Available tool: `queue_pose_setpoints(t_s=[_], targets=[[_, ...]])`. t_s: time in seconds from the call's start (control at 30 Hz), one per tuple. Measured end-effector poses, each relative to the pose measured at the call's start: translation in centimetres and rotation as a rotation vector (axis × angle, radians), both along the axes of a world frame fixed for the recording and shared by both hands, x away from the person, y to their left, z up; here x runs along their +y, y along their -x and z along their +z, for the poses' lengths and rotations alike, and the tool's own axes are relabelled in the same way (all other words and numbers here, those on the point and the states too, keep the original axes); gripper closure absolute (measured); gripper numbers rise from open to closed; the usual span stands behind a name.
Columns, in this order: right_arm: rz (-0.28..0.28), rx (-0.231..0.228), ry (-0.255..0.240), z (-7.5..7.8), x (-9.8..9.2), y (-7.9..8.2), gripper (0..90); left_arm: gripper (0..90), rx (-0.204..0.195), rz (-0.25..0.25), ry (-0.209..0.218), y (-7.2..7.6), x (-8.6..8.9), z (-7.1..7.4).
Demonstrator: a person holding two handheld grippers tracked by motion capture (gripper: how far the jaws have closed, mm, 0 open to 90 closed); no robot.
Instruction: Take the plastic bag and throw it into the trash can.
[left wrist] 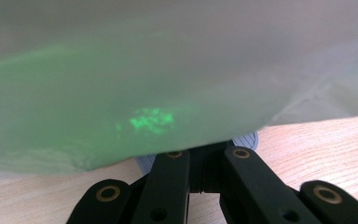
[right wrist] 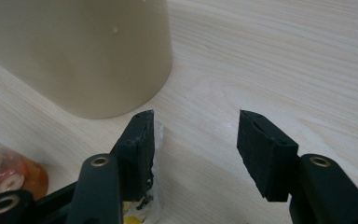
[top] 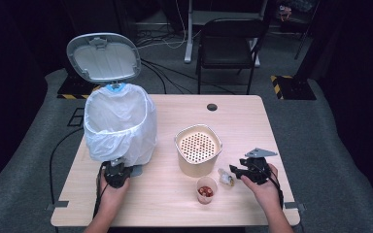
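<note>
Right gripper (right wrist: 193, 140) jaws gape, crinkly clear wrapper (right wrist: 151, 205) beside one; left gripper (top: 115, 175) shuts at the filmy white-bagged bin's (top: 121, 127) base.

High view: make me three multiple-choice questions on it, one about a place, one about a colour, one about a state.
1. Where does the small cup stand?
A) behind the bin
B) just in front of the beige tub, on the person's side
C) on the chair

2. What colour is the bin bag?
A) white
B) black
C) blue

3. How is the bin lid?
A) shut
B) lying on the table
C) raised open

Answers:
1 B, the cup sits nearer the table's near edge than the tub.
2 A, the bag draped over the rim is white.
3 C, the lid stands up behind the bag.
</note>
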State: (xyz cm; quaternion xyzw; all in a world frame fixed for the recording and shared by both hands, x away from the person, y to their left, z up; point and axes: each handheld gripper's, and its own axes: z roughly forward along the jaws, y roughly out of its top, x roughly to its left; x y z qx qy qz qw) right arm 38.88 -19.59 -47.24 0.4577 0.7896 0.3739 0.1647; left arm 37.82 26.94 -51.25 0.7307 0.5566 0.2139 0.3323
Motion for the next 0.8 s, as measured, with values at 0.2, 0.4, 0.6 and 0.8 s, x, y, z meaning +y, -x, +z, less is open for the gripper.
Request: queue_pose_setpoints(t_s=[0.2, 0.4, 0.6, 0.8], targets=[[0.054, 0.028, 0.000, 0.0, 0.6, 0.2, 47.4, 90.0, -0.001, -0.006, -0.006, 0.0, 0.1, 0.0], [0.109, 0.073, 0.003, -0.5, 1.6, 0.4, 49.4, 90.0, -0.001, -0.005, -0.003, 0.0, 0.1, 0.0], [0.152, 0.106, 0.070, -1.8, 2.5, 0.4, 52.5, 90.0, 0.006, 0.001, -0.011, 0.0, 0.1, 0.0], [0.170, 0.152, 0.107, -2.6, 2.9, 0.2, 61.0, 90.0, 0.005, -0.002, -0.013, 0.0, 0.1, 0.1]])
